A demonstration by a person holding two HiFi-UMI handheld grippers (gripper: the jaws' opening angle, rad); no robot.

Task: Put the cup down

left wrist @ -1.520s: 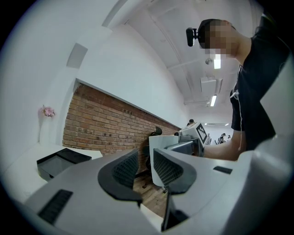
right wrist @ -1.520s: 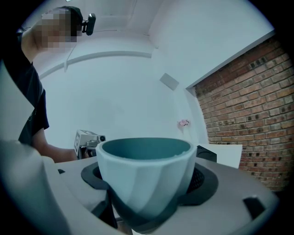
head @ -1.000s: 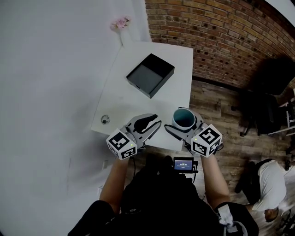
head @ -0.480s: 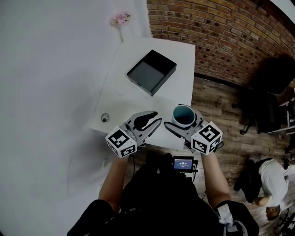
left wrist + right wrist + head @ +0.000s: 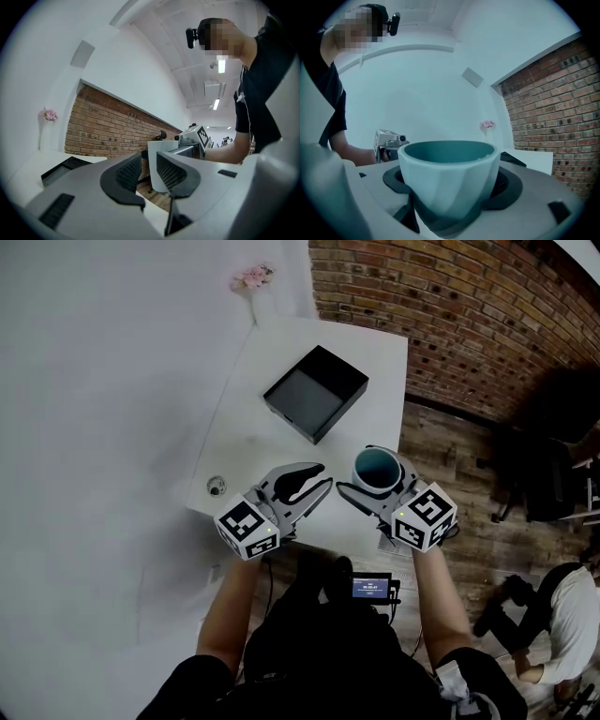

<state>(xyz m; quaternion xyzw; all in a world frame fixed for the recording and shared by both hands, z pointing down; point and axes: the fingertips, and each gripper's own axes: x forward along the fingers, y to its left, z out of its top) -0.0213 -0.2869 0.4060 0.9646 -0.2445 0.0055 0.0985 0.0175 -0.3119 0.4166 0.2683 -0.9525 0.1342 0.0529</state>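
Right gripper (image 5: 364, 472) has the cup (image 5: 377, 468), white outside, teal inside, and its fingers (image 5: 508, 185) are clamped on either side of the cup's lower body, mouth facing up. From the head view the cup sits over the near right corner of the white counter (image 5: 253, 451), right by the edge where the wooden floor (image 5: 441, 442) begins. Whether its base touches the counter, no view settles. Over to the left gripper (image 5: 322, 477), just beside the cup and level with it: its fingers (image 5: 127, 172) stand a narrow gap apart with nothing between them, only the cup and the brick wall (image 5: 101, 124) showing through the slot. Further back on the counter lies a black open tray (image 5: 316, 393), well apart from both grippers, and a small round object (image 5: 217, 486) rests near the counter's left edge. A pink flower (image 5: 251, 277) stands at the far end against the white wall.
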